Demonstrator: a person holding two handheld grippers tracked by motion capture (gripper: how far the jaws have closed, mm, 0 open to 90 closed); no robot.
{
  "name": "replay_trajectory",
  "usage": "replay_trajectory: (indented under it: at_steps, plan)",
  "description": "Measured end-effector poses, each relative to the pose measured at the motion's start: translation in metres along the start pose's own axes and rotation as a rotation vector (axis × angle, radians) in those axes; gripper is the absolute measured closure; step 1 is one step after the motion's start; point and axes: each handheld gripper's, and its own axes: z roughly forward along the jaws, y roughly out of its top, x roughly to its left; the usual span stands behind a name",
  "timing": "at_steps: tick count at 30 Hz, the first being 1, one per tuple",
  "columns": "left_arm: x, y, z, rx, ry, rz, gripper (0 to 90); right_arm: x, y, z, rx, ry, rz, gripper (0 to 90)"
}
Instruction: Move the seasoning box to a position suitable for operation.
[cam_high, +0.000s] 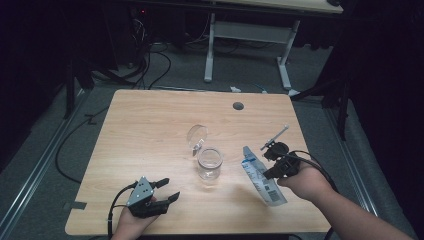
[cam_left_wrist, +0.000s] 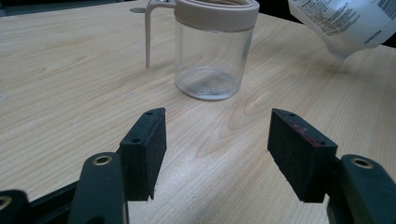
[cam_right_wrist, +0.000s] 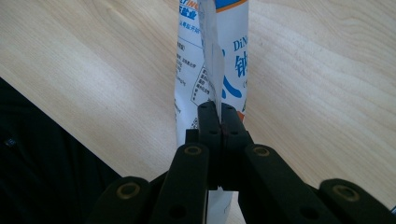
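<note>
A clear glass jar (cam_high: 209, 164) (cam_left_wrist: 212, 60) stands near the middle of the wooden table (cam_high: 150, 130), its hinged lid (cam_high: 198, 135) flipped open behind it. My left gripper (cam_high: 167, 189) (cam_left_wrist: 215, 154) rests low on the table near the front left, open, with nothing between its pads, pointing at the jar. My right gripper (cam_high: 270, 175) (cam_right_wrist: 220, 116) is shut on the thin seam of a white and blue printed bag (cam_high: 262, 177) (cam_right_wrist: 210, 70), held tilted to the right of the jar. The bag's corner (cam_left_wrist: 341, 23) hangs beside the jar's rim.
A round cable hole (cam_high: 238, 106) sits near the table's far edge. Beyond the table stand a white desk frame (cam_high: 250, 45) and loose cables on the floor. Dark floor lies past the table's left edge (cam_right_wrist: 42, 158).
</note>
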Motion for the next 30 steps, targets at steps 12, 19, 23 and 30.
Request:
replay_trajectory:
  at_steps: [12, 19, 23, 30]
  plan:
    - [-0.011, 0.002, 0.007, -0.004, -0.025, 0.008, 37.2, -0.003, 0.012, 0.004, 0.030, -0.005, 0.004, 90.0]
    - [-0.024, 0.003, 0.019, -0.025, -0.047, -0.001, 37.4, -0.002, 0.012, 0.002, 0.012, 0.001, 0.010, 90.0]
    - [-0.032, 0.009, 0.028, -0.024, -0.056, 0.006, 38.6, 0.000, 0.012, 0.000, 0.024, 0.004, 0.039, 90.0]
    - [-0.045, 0.022, 0.041, 0.001, -0.068, 0.049, 39.3, 0.005, 0.016, -0.006, 0.006, 0.013, 0.019, 90.0]
